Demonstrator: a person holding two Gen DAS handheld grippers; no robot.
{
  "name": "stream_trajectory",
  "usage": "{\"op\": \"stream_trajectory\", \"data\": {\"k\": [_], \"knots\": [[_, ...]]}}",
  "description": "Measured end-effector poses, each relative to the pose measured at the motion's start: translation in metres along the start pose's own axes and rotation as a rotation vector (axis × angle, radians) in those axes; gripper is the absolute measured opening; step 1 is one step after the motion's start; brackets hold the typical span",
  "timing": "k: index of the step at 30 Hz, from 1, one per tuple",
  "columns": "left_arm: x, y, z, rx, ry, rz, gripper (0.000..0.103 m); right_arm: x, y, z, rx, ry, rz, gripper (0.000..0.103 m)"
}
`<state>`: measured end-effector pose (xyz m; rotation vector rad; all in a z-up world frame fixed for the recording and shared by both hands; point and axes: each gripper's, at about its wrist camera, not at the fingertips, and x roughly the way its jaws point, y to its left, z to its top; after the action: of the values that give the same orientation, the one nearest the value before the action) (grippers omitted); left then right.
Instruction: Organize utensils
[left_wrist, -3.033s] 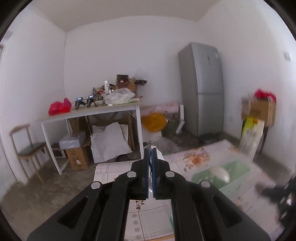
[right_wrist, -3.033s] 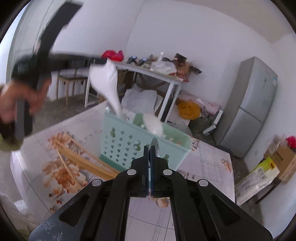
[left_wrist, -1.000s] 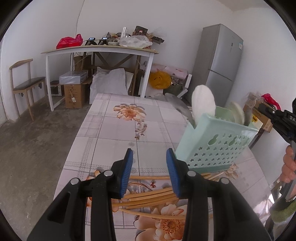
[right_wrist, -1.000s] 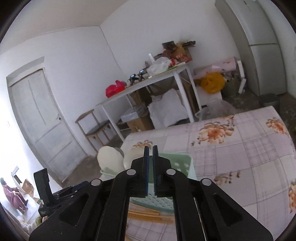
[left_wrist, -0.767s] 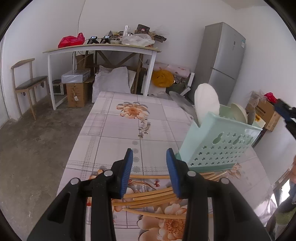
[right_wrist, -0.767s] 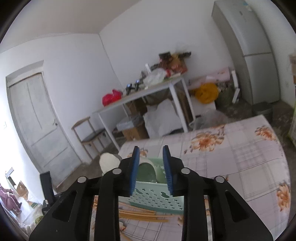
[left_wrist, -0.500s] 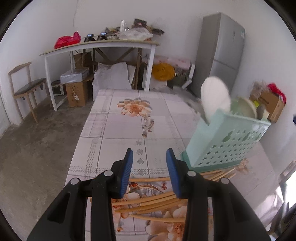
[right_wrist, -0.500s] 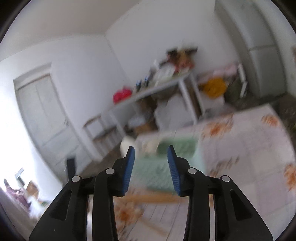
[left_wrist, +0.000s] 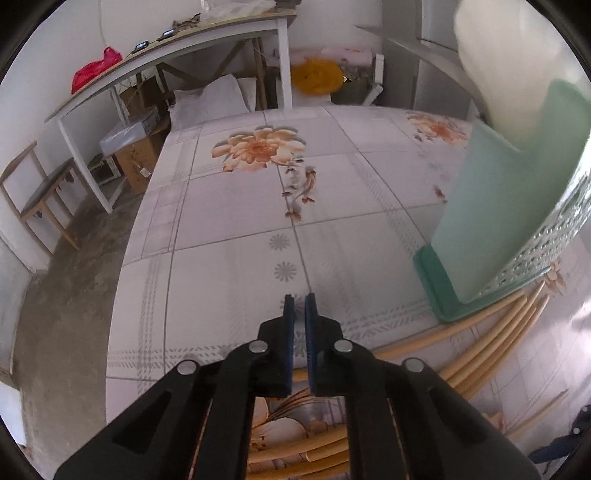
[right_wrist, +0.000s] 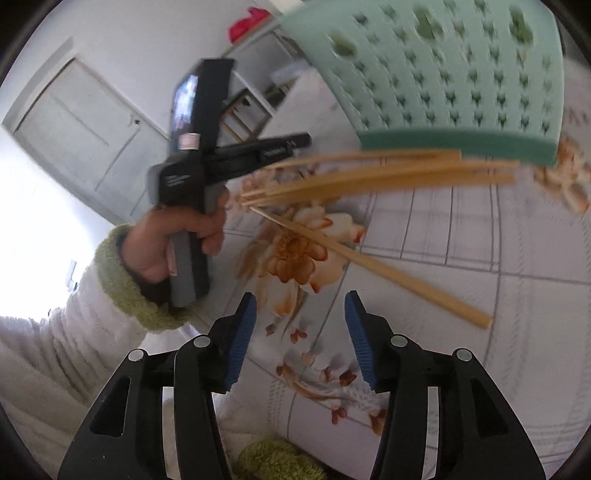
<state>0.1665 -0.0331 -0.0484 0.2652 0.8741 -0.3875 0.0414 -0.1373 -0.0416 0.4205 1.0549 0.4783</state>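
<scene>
Left tongs just squeezed nearly together, nothing between them, low over the flowered tabletop. Right tongs just spreading wide and empty — above a printed flower. Chopsticks loose on the tabletop, some ends tucked under the green basket. White spoon standing up in that basket. Hand with fuzzy green cuff gripping the left tongs' handle.

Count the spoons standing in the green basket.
1: a white spoon sticks up out of the basket, at the top right of the left wrist view. More may be hidden beyond the picture's edge.
</scene>
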Motion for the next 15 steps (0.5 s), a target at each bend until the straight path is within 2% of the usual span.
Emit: {"op": "stream_trajectory", "data": {"k": [3,6,10,15], "knots": [[-0.003,-0.003,-0.002,0.003,0.021,-0.027,0.005,0.001,-0.006,-0.003,0.045,-0.006,0.039,0.048],[-0.009,-0.009,-0.007,0.016,0.039,-0.06,0.005,0.0,-0.01,0.0,0.078,-0.013,0.04,0.048],[-0.022,-0.018,-0.02,0.019,0.077,-0.138,0.005,-0.006,-0.017,-0.001,0.12,-0.027,0.033,0.048],[-0.035,-0.023,-0.036,-0.032,0.133,-0.236,0.005,-0.017,-0.027,-0.007,0.174,-0.054,0.01,0.048]]}}
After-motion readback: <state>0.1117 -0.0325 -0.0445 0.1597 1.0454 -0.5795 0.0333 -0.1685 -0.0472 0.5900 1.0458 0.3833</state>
